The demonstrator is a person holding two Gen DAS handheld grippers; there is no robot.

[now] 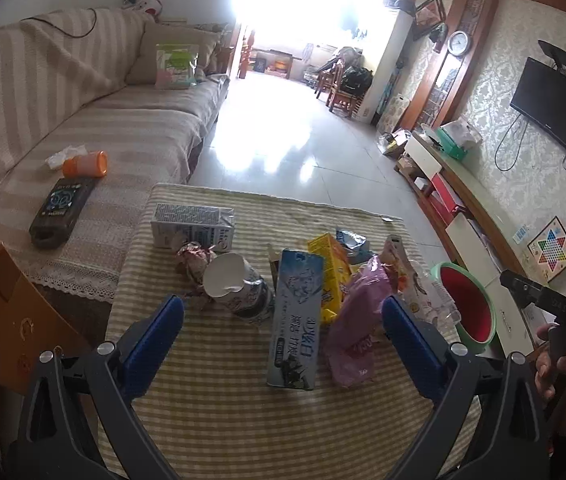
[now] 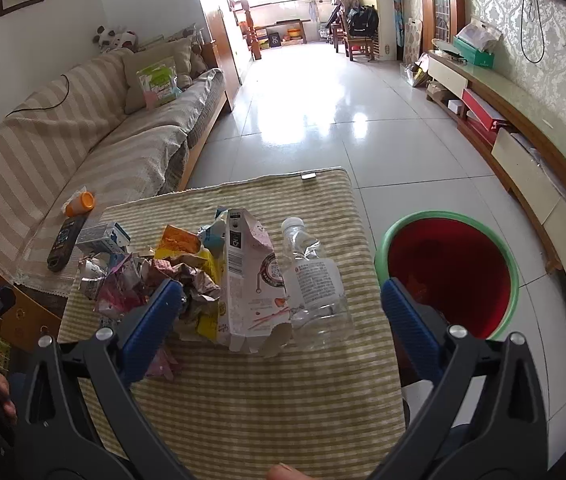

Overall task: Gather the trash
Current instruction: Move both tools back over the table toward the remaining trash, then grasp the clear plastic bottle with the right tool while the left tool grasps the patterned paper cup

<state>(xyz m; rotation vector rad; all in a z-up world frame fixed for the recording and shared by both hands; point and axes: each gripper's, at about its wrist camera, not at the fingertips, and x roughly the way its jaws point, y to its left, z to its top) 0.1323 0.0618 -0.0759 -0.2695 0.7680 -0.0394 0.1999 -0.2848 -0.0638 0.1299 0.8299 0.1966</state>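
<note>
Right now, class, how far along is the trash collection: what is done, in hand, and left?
Done: nothing visible; no trash can be made out in the red bin. In hand: nothing; the left tongs and right tongs are open. Left: the clear bottle, pink-white carton, paper cup and wrappers on the striped cloth.

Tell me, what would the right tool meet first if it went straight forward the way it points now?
Probably the clear plastic bottle lying on the striped cloth, beside the pink-white carton. The right tool is open and both lie between its fingers; depth is uncertain.
</note>
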